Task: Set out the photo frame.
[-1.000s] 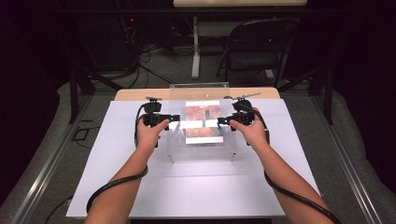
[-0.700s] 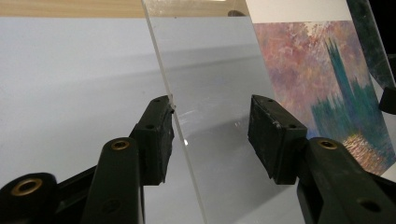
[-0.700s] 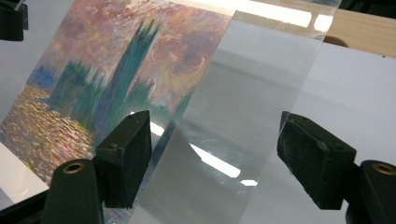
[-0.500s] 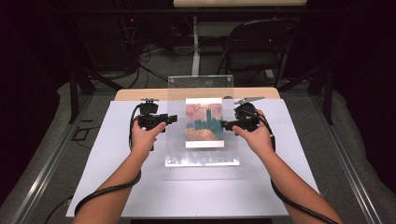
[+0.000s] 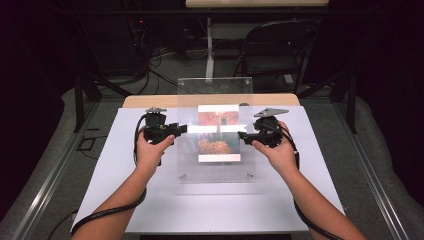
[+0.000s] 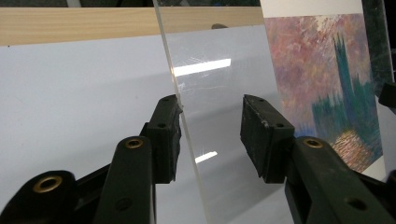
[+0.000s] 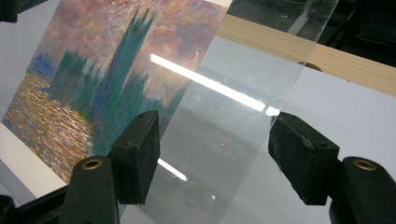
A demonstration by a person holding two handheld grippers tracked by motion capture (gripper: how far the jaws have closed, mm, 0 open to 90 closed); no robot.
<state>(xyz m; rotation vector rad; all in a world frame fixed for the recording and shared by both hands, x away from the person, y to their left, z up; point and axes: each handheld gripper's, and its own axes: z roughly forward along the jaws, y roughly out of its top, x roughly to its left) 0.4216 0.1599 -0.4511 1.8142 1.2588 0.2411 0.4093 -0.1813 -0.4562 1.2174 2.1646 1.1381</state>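
I hold a clear acrylic sheet (image 5: 215, 125) tilted up off the white table (image 5: 210, 205), its near edge low toward me, its far edge raised, long axis running away from me. A painted print (image 5: 218, 132) lies beneath. My left gripper (image 5: 176, 131) and right gripper (image 5: 246, 136) flank its side edges, jaws parted around the pane.

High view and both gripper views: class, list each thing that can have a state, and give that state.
Clear acrylic sheet: lifted at its far edge, tilted.
Painting print: flat on the table, under the sheet.
Left hand-held gripper: open, jaws astride the sheet's edge.
Right hand-held gripper: open, jaws astride the sheet's edge.
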